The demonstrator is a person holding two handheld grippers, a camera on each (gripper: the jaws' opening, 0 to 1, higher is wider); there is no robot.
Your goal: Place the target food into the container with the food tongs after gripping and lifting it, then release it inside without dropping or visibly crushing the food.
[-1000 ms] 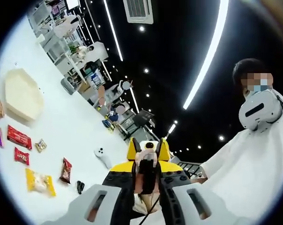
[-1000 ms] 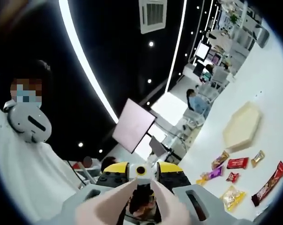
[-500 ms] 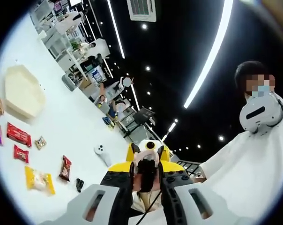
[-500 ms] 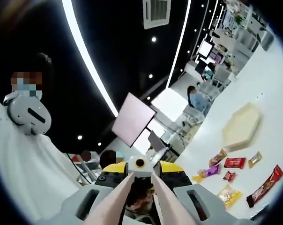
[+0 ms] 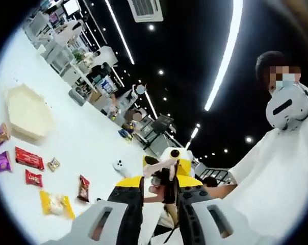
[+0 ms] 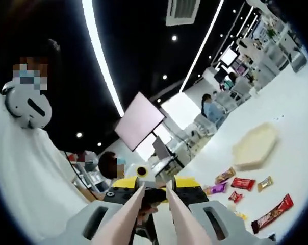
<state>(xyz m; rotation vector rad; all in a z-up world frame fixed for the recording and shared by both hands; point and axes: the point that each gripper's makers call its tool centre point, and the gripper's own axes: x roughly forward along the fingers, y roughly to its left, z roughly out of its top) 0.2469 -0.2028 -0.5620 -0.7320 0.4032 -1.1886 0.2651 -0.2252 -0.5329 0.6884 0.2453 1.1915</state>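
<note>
The two grippers point at each other, raised above the white table [image 5: 87, 143]. In the right gripper view, two pinkish arms of the food tongs [image 6: 127, 213] rise between the jaws of my right gripper [image 6: 155, 190], their tips a small gap apart. Just beyond them is the yellow and black front of the left gripper [image 6: 187, 182]. In the left gripper view, my left gripper [image 5: 160, 185] has its dark fingers [image 5: 134, 209] close on either side of the pinkish tongs tips [image 5: 159, 165]; contact is unclear. A cream hexagonal container [image 5: 27, 112] [image 6: 256, 148] lies on the table with snack packets beside it.
Several packets lie loose: a red one [image 5: 29, 158] [image 6: 242, 183], a purple one [image 5: 1, 162] [image 6: 217, 188], a yellow bag [image 5: 56, 204], a dark red bar [image 5: 83, 188] and a long red bar [image 6: 271, 214]. A white controller [image 5: 121, 167] lies nearby. A person in white [image 5: 276, 173] stands close.
Both cameras have tilted a little, so the table and packets sit differently in each view. The tongs arms look slimmer and their tips slightly farther apart than a second ago.
</note>
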